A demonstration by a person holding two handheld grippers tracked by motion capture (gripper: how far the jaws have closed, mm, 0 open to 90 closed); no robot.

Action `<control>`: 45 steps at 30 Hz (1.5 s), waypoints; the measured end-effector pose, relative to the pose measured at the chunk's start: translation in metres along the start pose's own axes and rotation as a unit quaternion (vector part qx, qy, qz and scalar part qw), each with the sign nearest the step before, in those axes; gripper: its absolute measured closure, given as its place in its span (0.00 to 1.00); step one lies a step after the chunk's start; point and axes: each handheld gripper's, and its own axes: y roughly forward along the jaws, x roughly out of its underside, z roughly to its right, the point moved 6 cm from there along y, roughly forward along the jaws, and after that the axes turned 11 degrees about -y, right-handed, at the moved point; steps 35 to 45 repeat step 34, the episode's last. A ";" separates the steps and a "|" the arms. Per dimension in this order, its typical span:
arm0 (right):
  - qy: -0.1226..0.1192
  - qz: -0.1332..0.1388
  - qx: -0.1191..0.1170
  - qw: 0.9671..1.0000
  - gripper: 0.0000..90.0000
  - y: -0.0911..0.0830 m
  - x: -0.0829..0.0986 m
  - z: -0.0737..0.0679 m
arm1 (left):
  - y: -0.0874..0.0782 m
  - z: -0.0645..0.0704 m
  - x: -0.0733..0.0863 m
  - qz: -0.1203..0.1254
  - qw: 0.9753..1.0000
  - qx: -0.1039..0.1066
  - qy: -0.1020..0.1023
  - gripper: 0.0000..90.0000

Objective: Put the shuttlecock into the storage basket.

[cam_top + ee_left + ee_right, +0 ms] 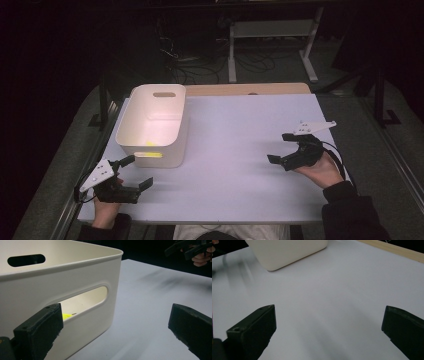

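**Both grippers wait empty beside the tub**

One white tub (152, 125) stands at the far left of the worktop (235, 150), an oval handle slot cut into each end wall. A single yellow object (65, 315) lies on its floor; what it is cannot be made out. The left gripper (136, 172) sits just beside the tub's near wall, fingers (40, 332) wide apart and gripping nothing, probably placed for a reach at that wall or its slot. The right gripper (281, 147) rests well apart at the right edge, fingers (253, 330) also spread and empty, pointing towards the tub. Two grippers, one tub, one yellow object.
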 end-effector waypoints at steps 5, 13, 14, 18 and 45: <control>0.007 0.004 0.007 1.000 0.00 -0.005 0.012 -0.001 | 0.000 0.000 0.000 0.000 1.000 0.000 0.000 0.00; 0.018 0.004 0.021 1.000 0.00 -0.015 0.032 -0.002 | 0.000 0.000 0.000 -0.001 1.000 0.000 0.000 0.00; 0.019 0.004 0.023 1.000 0.00 -0.016 0.035 -0.002 | 0.000 0.000 0.000 0.000 1.000 0.000 0.000 0.00; 0.025 0.008 0.027 0.999 0.00 -0.020 0.043 -0.003 | 0.000 0.000 0.000 0.000 1.000 0.000 0.000 0.00; 0.030 0.007 0.039 0.999 0.00 -0.026 0.064 -0.009 | 0.000 0.001 0.000 0.001 1.000 0.002 -0.002 0.00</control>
